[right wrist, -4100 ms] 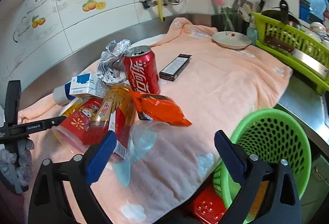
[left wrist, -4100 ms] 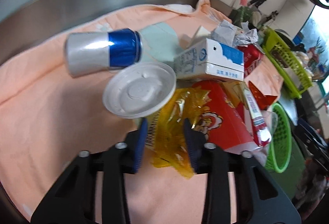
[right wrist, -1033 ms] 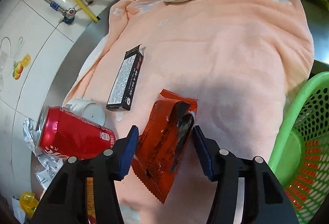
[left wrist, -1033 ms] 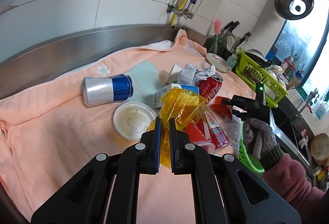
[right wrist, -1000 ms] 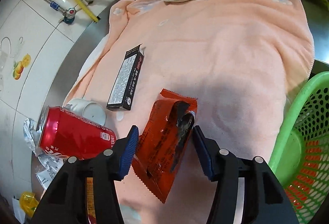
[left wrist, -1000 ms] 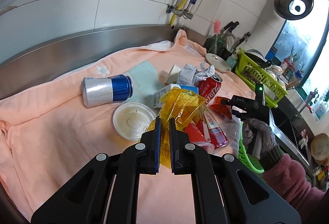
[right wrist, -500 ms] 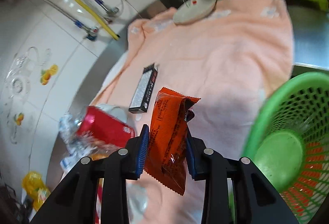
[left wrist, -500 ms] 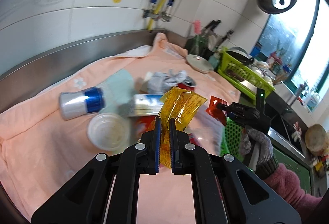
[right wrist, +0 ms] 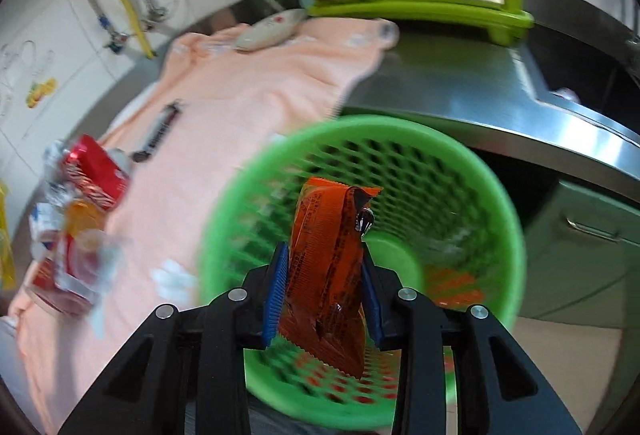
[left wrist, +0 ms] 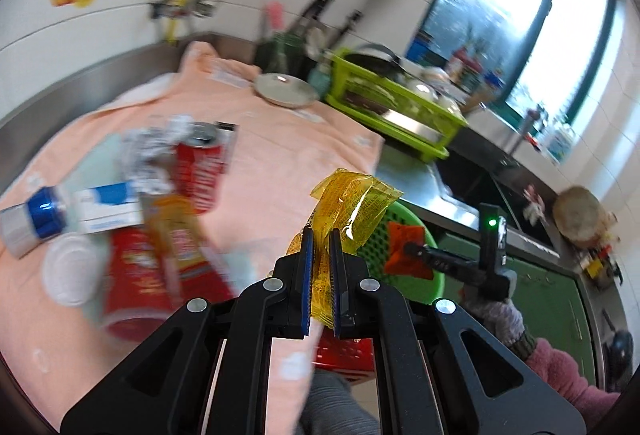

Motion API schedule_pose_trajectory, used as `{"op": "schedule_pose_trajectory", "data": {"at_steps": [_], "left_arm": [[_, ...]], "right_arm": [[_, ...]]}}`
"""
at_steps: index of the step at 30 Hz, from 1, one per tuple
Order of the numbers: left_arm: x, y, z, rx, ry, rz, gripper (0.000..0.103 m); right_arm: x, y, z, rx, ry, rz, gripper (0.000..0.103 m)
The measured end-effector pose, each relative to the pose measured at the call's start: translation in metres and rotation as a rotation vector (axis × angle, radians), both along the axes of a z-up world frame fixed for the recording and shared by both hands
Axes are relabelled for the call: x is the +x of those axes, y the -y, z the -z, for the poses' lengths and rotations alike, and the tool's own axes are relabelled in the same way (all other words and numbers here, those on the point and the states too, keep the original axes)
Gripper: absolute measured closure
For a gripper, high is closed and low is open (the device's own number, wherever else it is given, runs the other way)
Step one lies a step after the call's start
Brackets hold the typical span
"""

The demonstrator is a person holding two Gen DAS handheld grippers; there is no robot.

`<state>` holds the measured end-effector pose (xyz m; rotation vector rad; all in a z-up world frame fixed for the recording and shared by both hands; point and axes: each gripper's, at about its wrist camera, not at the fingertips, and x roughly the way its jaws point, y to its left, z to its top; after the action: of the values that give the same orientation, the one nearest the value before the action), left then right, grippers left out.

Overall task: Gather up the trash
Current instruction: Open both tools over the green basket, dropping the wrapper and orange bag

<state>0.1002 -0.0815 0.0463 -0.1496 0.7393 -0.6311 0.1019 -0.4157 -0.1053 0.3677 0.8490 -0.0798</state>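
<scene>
My left gripper [left wrist: 321,235] is shut on a crumpled yellow wrapper [left wrist: 354,203] and holds it in the air near the counter's right edge. Just beyond it is the green mesh basket [left wrist: 438,277]. My right gripper [right wrist: 325,251] is shut on an orange snack wrapper [right wrist: 324,235], which hangs over the mouth of the green basket [right wrist: 500,195]. In the left wrist view that orange wrapper [left wrist: 402,235] shows above the basket, held out by the other gripper in a gloved hand. The views are motion-blurred.
On the peach towel [left wrist: 280,163] remain a red can [left wrist: 200,167], crumpled foil, a milk carton [left wrist: 108,203], a blue and silver can [left wrist: 32,223], a white lid [left wrist: 68,271] and a red cup [left wrist: 132,275]. A plate [left wrist: 286,91] and a lime dish rack [left wrist: 392,107] stand behind.
Both grippers swung right, away from the trash pile toward the basket. The right one closed on the orange wrapper, lifted it off the towel and now holds it over the basket.
</scene>
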Motion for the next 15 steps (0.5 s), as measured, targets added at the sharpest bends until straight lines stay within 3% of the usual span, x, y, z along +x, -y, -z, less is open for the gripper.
{"op": "schedule_pose_trajectory", "data": {"at_steps": [5,15], "left_arm": [[0.007,0.054,0.015,0.018,-0.034,0.090,0.097],[0.026,0.146,0.050,0.080,-0.086,0.208,0.096]], "right_arm": [[-0.014,0.027,0.016,0.025,-0.011,0.020,0.054],[-0.040,0.047,0.006,0.030,0.047,0.045,0.042]]}}
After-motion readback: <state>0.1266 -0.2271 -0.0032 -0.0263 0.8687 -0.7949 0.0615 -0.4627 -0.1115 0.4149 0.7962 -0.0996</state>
